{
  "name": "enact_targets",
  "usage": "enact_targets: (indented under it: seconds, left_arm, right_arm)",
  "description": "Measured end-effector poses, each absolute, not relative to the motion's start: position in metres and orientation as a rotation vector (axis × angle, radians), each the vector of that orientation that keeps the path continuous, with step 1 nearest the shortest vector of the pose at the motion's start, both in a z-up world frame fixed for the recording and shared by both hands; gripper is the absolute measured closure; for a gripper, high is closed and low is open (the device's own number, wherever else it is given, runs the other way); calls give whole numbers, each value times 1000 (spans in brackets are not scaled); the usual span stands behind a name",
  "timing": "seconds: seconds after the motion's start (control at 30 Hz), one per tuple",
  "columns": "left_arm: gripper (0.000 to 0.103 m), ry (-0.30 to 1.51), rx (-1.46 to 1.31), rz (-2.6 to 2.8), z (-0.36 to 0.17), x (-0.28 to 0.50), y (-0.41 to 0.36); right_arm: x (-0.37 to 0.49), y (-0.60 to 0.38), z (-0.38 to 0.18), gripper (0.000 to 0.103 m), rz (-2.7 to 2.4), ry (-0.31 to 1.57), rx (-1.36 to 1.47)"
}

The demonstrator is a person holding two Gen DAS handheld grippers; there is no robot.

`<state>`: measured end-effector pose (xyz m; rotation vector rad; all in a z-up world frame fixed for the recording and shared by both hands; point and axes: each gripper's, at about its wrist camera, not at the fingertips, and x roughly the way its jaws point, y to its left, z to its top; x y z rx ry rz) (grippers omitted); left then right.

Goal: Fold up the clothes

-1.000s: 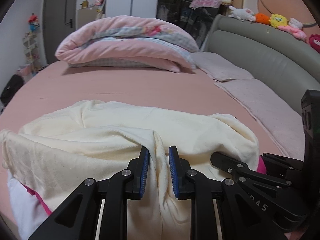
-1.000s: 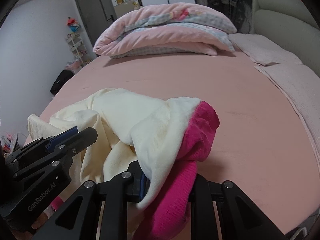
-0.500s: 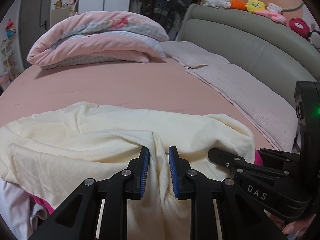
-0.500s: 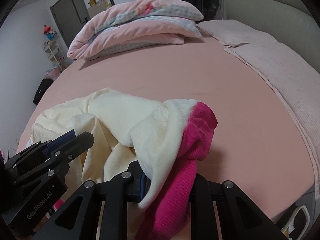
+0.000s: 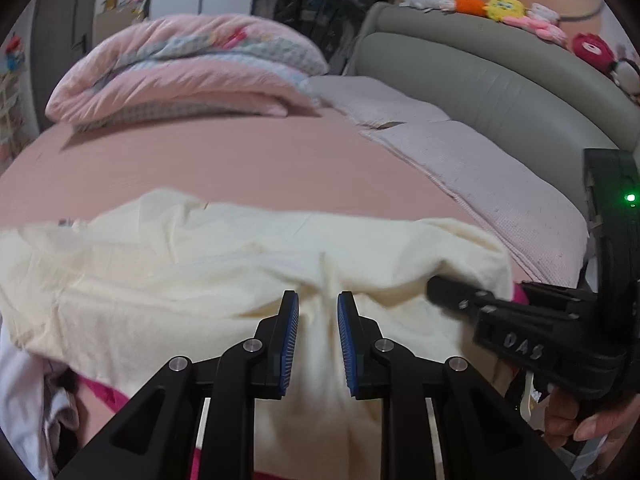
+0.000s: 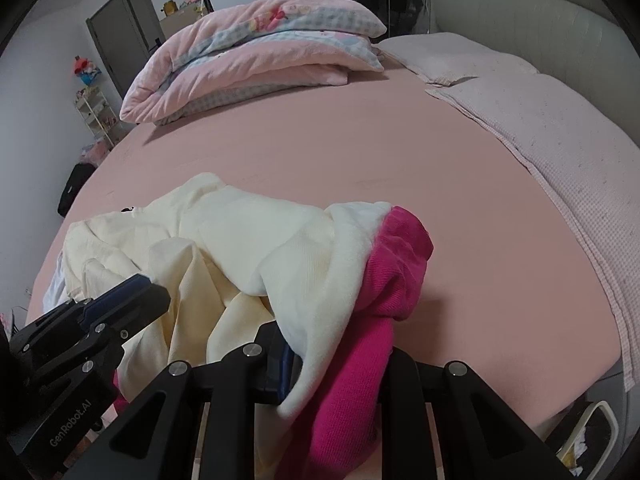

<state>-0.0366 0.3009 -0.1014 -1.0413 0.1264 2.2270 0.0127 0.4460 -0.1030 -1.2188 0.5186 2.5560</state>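
- The left hand-held gripper (image 5: 318, 320), at the lower centre of its view, grips a ridge of the cream garment (image 5: 200, 272) between its blue pads.
- The right hand-held gripper (image 6: 320, 364) clamps the garment's cream edge together with its magenta cuff (image 6: 396, 264).
- Folding looks barely begun: the garment lies bunched and creased, no flat panel or clean fold line showing.
- It sits on the near part of the pink bed (image 6: 340, 148), lower left of the right view.
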Motion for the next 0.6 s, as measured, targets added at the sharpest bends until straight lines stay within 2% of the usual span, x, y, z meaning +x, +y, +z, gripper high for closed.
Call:
enact_targets:
  seconds: [0.23,0.6]
  left_arm:
    - [85,-17,-1180,2218,-123,-42,266]
    - [85,-154,-1339,2204,-144,-46,220]
  right_arm:
    - [15,450,-112,85,2539,554,-1242]
    - [18,441,-131,84,2487,451,-1338]
